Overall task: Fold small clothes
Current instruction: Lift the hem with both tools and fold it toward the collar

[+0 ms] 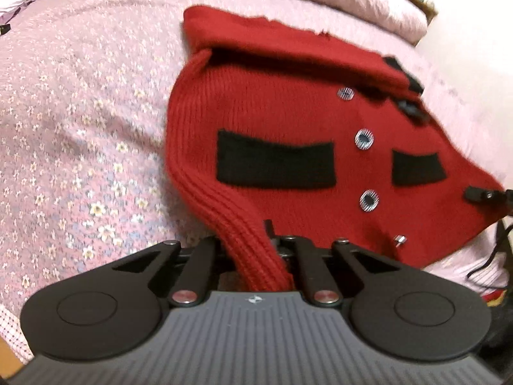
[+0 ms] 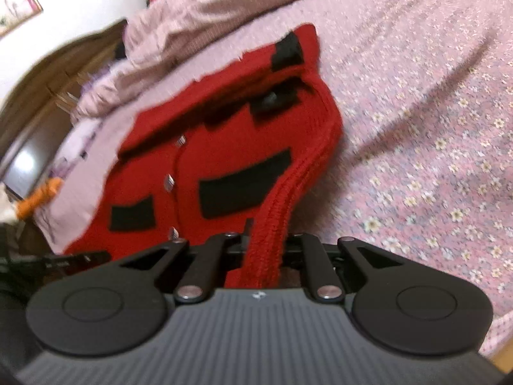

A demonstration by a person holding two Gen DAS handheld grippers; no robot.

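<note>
Floral pink bedspread [image 1: 80, 128] | red knit garment [image 1: 288, 112] spread on it, far edge folded over | left gripper [image 1: 256, 256] and right gripper [image 2: 266, 250] each pinch its ribbed hem [image 1: 243, 240], seemingly to lift for folding

the right gripper [image 2: 261, 256] is clamped on the ribbed hem of a red knit sweater [image 2: 224, 134], which stretches away ahead and to its left, black pocket patches [image 2: 243, 186] and silver buttons [image 2: 169, 182] showing. a pink floral bedspread [image 2: 416, 128] spreads to its right.
</note>
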